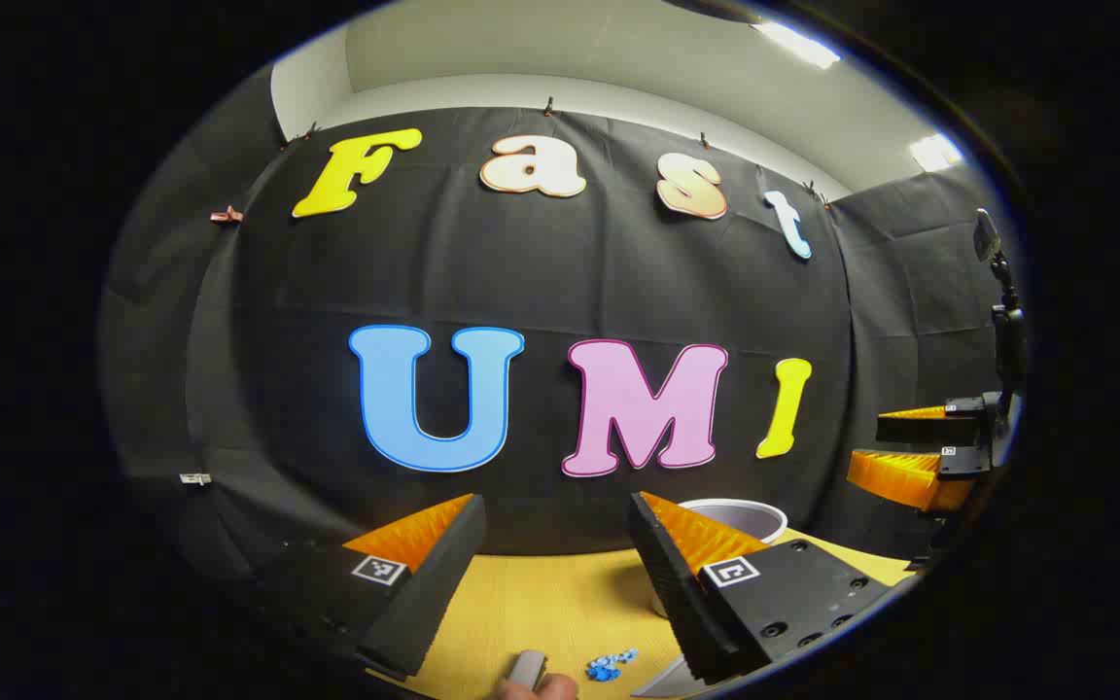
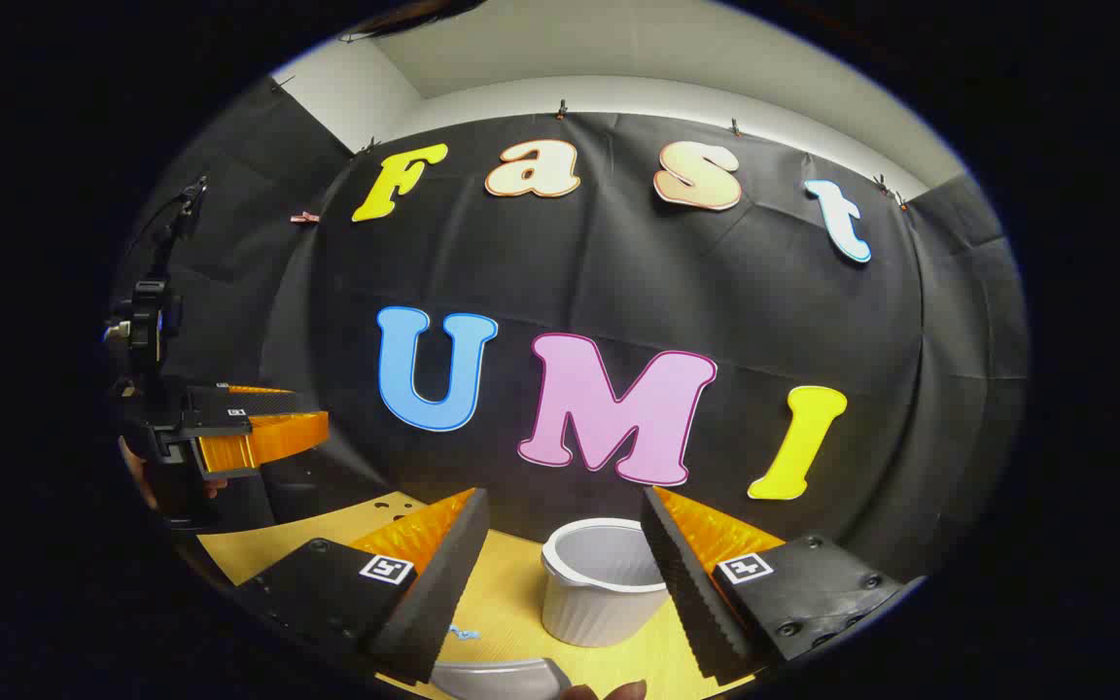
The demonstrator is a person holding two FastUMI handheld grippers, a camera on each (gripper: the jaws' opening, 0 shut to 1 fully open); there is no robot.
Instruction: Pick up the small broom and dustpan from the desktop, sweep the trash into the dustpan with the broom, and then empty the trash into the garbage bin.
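A grey handle tip, likely the small broom's, pokes up at the bottom edge of the left gripper view, just left of a scatter of blue scraps on the yellow table. The left gripper hangs above them with its fingers spread wide and nothing between them. In the right gripper view, a pale curved rim, apparently the dustpan, lies under the equally spread, empty right gripper, with a few blue scraps just left of it. The white ribbed garbage bin stands beyond the dustpan, toward the cloth wall. By this layout, the left gripper sits nearer the broom handle and the right nearer the dustpan; each must drop almost straight down to reach its tool. Neither tool's long axis can be made out.
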